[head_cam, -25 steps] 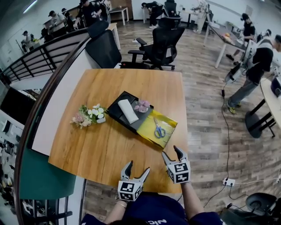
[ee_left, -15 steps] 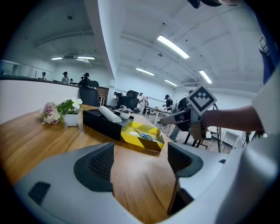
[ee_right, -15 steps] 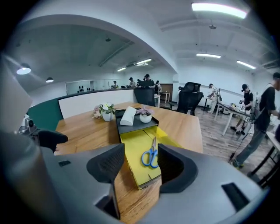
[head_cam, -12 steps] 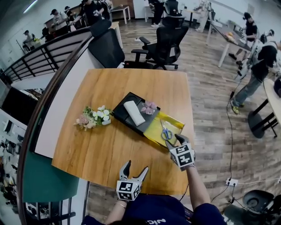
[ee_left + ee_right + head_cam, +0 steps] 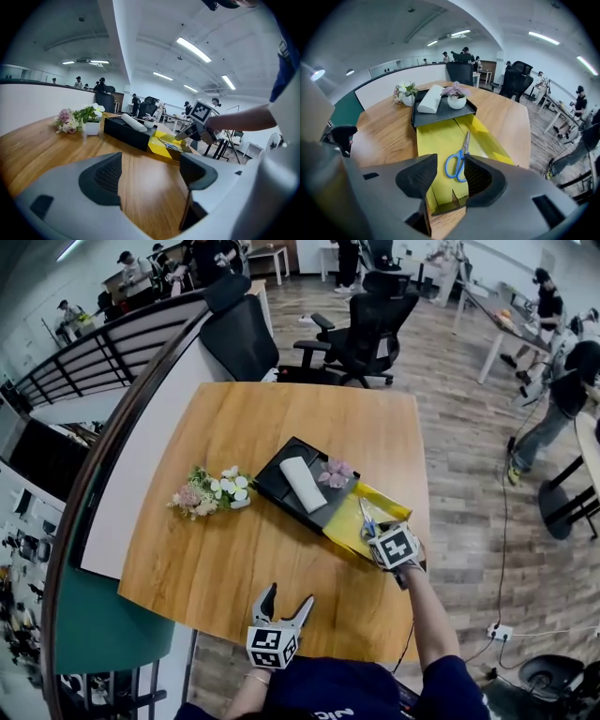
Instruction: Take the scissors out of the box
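Observation:
Blue-handled scissors lie flat in the open yellow box, which sticks out of a black tray. In the head view the scissors are partly hidden by my right gripper. It points steeply down over the box, just above the handles. Its jaws are closing, the handles show in the gap between them, and the pads do not press on anything. My left gripper hovers open and empty near the table's front edge, well short of the yellow box.
On the black tray lie a white roll and a small pink flower pot. A posy of flowers stands to its left. The table edge runs close by the right arm. Office chairs stand behind the table.
My right gripper has moved forward and down from the table's front edge to over the yellow box, tipping downward, its jaws narrower. The left gripper has shifted only slightly.

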`<state>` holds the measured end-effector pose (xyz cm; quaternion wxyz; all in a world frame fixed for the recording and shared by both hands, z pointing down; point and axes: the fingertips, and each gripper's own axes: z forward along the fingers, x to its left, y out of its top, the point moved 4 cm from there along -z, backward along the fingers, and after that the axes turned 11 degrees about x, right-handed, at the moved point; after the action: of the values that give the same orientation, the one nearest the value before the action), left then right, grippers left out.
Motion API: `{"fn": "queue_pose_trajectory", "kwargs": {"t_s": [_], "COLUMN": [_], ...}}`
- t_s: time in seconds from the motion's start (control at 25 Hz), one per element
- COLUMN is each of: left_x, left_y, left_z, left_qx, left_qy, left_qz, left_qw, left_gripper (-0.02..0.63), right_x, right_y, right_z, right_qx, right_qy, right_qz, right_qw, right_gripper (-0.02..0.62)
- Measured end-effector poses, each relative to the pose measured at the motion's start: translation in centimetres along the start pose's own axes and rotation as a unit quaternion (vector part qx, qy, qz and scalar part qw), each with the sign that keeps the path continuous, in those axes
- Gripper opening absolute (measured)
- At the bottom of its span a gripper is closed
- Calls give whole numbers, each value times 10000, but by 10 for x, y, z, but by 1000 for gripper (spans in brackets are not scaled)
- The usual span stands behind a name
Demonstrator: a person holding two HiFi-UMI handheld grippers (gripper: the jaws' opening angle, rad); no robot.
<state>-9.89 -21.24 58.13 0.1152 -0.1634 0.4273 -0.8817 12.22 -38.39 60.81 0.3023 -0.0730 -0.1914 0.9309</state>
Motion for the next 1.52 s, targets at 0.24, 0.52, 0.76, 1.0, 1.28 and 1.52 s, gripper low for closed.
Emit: {"fn": "queue_pose_trajectory", "kwargs": {"t_s": [0.24,0.52,0.76,1.0,1.28,1.52], "left_x": [11,24,36,45,49,51], "left_y": [5,6,5,7,7,2], "left_z": [6,8,8,11,15,12], "left_qx": [39,91,167,204,251,329], "left_qy": [-49,-22,40,32,5,10], "left_qz": [-32,-43,-6,-29,-4,-34], "left_qw": [10000,9999,9999,9998,9997,9995], "left_gripper": [376,376,376,376,376,376], "right_x": [-11,-20,-20,-21,-29,-35], "right_y": [6,6,-1,-3,-5,-7], "right_z": [28,51,66,74,84,84], "right_qx": [681,1235,1761,2022,2247,2275], "right_qy": [318,194,152,215,346,247], "right_qz": [322,224,461,541,611,536], "right_qw": [9967,9919,9832,9776,9719,9720], "right_gripper": [175,158,163,152,160,157]}}
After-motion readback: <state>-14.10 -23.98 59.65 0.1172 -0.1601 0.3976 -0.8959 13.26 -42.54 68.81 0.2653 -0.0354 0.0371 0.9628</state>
